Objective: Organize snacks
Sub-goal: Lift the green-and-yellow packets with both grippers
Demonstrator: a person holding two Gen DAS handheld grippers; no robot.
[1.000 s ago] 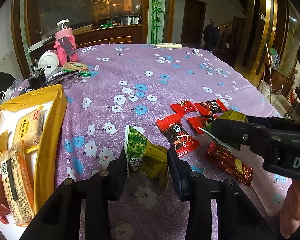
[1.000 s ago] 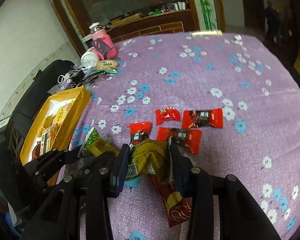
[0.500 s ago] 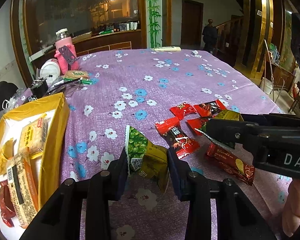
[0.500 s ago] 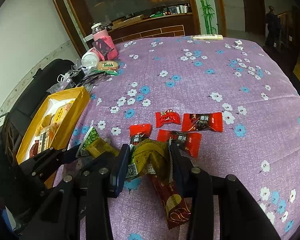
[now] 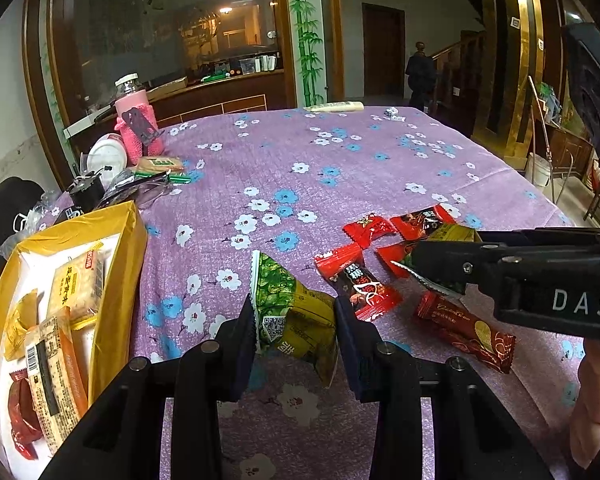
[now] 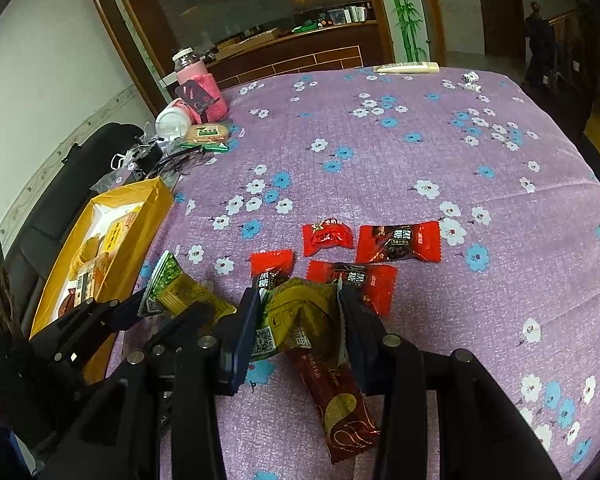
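**Two green snack packs, one in each tool**

My left tool (image 5: 295, 326) pinches a green and yellow snack pack (image 5: 290, 312) just above the purple flowered surface (image 5: 340, 168). My right tool (image 6: 298, 330) pinches another green and yellow pack (image 6: 296, 320). Red candies (image 6: 396, 242) lie near them. The yellow box (image 5: 116, 280) with snacks inside sits at my left.

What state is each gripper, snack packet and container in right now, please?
left gripper: shut on a green-yellow packet.
right gripper: shut on a second green-yellow packet.
yellow box: open, snacks inside.
red packets: sealed, lying loose on the tablecloth.
pink-sleeved bottle: upright, capped.
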